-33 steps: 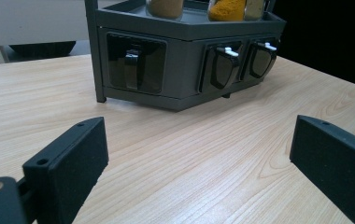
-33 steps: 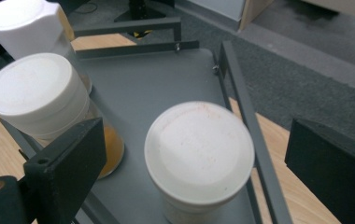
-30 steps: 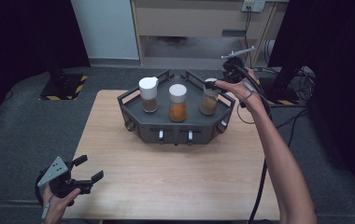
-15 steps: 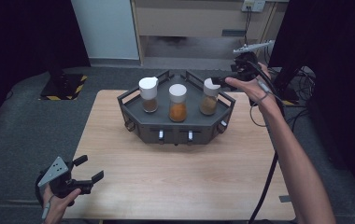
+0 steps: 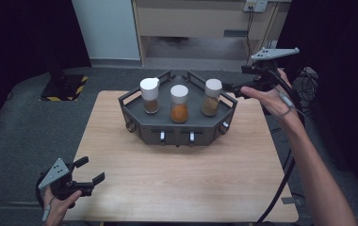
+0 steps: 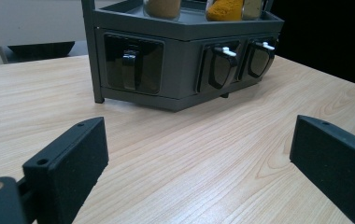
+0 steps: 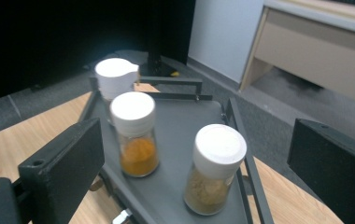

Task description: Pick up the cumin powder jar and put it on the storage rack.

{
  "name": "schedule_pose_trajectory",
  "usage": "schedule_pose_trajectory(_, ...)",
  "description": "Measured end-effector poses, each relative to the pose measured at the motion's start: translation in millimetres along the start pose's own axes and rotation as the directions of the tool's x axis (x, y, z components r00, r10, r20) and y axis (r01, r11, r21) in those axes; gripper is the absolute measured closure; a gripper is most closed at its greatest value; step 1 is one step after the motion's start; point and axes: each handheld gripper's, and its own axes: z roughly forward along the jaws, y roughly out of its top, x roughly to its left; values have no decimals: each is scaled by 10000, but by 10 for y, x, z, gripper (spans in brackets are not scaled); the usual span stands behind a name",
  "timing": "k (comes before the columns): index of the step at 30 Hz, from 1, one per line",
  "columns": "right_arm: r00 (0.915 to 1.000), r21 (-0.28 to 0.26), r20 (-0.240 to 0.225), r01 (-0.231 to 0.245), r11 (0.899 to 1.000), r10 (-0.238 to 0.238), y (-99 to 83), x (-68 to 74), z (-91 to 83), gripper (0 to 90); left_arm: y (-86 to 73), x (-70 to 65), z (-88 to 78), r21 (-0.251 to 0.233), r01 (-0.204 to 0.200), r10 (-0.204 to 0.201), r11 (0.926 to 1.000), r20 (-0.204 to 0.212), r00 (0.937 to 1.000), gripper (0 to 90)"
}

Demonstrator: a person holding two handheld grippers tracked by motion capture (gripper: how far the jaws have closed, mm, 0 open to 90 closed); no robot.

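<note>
While held above the tabletop (image 5: 177,183) at the 3 o'clock corner of the spice rack (image 5: 182,131), gaping wide and gripping nothing: right claw (image 5: 236,88), jaws aimed toward 9 o'clock at the nearest jar. Just beside that jar, apart from it, with no pad on glass or lid.

Nearest jar: tan spice jar (image 5: 212,97), upright with a white cap, at the 3 o'clock end of the rack's top tray. Next along, at the tray's middle: orange spice jar (image 5: 179,104), upright, white cap. At the 9 o'clock end: brown spice jar (image 5: 150,95), upright, white lid with a small spout. All three apart from one another, inside the low rail.

Through the right gripper view, looking down between two black jaws set far apart: tan jar closest, near 6 o'clock, orange jar toward 9 o'clock of it, spouted jar beyond at about 11 o'clock.

Rack itself: dark grey, many-sided, at the 12 o'clock half of the tabletop, with a row of small drawers along the front, white tabs on two of them.

Down at the tabletop's 7 o'clock corner, well apart from the rack: left claw (image 5: 92,169), held in a hand, likewise wide open and empty. Between its jaws in the left gripper view, bare wood grain, with the drawers farther off at 12 o'clock.
</note>
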Motion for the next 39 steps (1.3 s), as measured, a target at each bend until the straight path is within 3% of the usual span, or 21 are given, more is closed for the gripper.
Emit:
schedule_pose_trajectory(14, 9980, -1021, -462, 378, 9941, -427, -513, 175, -378, 45, 2, -8, 5, 31, -19, 19, 10000, -6, 10000, 31)
schedule_pose_trajectory(17, 9977, -1105, -277, 587, 9921, -622, -614, 239, -448, 45, 2, -8, 6, 26, -9, 9, 10000, -8, 10000, 32)
schedule_pose_trajectory(29, 9977, -1467, -398, 480, 9880, -544, -1033, 358, -614, 45, 5, -15, 10, 61, -18, 18, 10000, -9, 10000, 32)
schedule_pose_trajectory(34, 9973, -1504, -229, 655, 9865, -697, -1192, 429, -661, 46, 2, -18, 10, 35, -19, 19, 10000, -2, 10000, 32)
schedule_pose_trajectory(39, 9986, -1629, -134, 477, 9855, -505, -1395, 480, -699, 44, 3, -21, 13, 50, -24, 24, 10000, -4, 10000, 32)
